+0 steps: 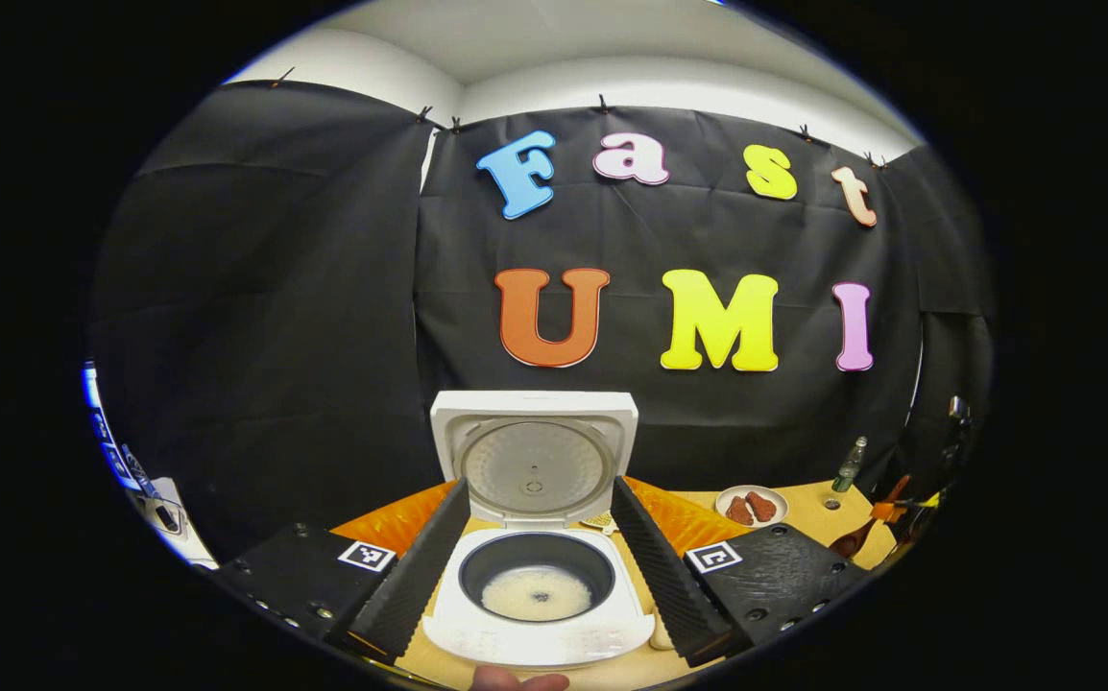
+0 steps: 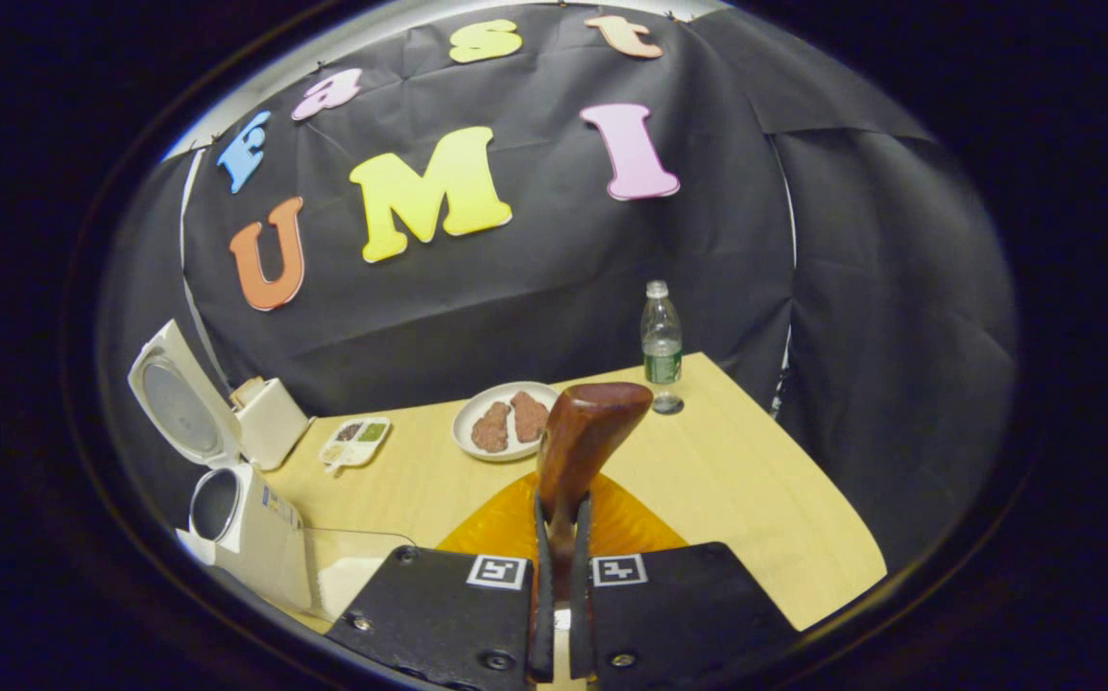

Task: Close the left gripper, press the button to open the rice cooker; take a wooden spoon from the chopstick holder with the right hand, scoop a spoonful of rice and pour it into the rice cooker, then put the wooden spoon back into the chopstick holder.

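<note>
Left claw (image 1: 537,576) spreading wide w/ fingers flanking rice cooker (image 1: 537,585), lid up, rice sitting in pot. Right claw (image 2: 561,585) pinching wooden spoon (image 2: 581,446) handle, bowl pointing up over worktop (image 2: 736,480), cooker standing well to its left.

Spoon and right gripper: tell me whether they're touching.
Touching. In the right gripper view the right gripper is shut on the spoon; both fingers press its handle, with the bowl sticking up above them.

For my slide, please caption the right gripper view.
Right gripper holds brown wooden spoon above table; white rice cooker stands open.
</note>
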`<state>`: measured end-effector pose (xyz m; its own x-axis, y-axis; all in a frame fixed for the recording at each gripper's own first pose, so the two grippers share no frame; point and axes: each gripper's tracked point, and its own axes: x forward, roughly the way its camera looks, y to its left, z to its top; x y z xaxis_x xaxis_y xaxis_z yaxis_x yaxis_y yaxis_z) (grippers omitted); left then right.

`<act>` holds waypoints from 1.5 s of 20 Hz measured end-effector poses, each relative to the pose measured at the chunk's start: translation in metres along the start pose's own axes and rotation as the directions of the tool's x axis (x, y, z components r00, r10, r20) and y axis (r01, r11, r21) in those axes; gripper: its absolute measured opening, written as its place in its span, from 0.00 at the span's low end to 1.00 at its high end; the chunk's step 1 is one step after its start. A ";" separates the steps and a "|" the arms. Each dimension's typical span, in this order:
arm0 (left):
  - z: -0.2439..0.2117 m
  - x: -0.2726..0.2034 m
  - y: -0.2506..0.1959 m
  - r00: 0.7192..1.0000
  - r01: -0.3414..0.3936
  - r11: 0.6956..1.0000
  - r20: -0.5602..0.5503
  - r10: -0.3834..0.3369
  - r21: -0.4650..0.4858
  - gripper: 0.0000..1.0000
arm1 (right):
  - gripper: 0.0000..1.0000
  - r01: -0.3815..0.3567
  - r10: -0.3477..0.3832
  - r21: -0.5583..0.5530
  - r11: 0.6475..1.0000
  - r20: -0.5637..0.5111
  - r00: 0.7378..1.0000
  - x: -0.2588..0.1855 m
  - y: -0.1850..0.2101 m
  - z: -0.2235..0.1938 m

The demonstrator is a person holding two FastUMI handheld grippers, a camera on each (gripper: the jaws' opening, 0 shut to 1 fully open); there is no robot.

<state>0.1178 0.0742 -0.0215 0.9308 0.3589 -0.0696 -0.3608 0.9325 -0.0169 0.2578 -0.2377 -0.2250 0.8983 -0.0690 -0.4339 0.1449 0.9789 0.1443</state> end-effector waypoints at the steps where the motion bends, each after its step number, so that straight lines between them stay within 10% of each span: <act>1: -0.002 -0.001 0.006 1.000 0.006 1.000 0.002 -0.006 0.001 0.95 | 0.12 -0.001 0.002 -0.010 1.000 0.015 1.000 -0.009 0.012 0.008; 13: -0.010 -0.012 0.068 1.000 0.017 1.000 -0.016 -0.017 -0.001 0.94 | 0.12 -0.125 0.130 -0.182 0.975 0.017 0.991 -0.035 0.158 -0.041; 22: -0.031 -0.017 0.110 0.995 -0.031 0.999 -0.094 0.033 0.027 0.94 | 0.11 0.014 -0.007 -0.358 0.934 0.020 1.000 0.024 0.158 -0.110; 30: -0.037 -0.020 0.129 0.991 -0.057 0.998 -0.117 0.060 0.024 0.94 | 0.11 -0.177 0.167 -0.088 0.980 -0.104 0.980 0.019 0.217 -0.143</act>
<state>0.0504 0.1862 -0.0589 0.8943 0.4065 -0.1871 -0.4118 0.9112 0.0113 0.2470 0.0010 -0.3286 0.8618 0.1160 -0.4938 -0.0530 0.9887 0.1399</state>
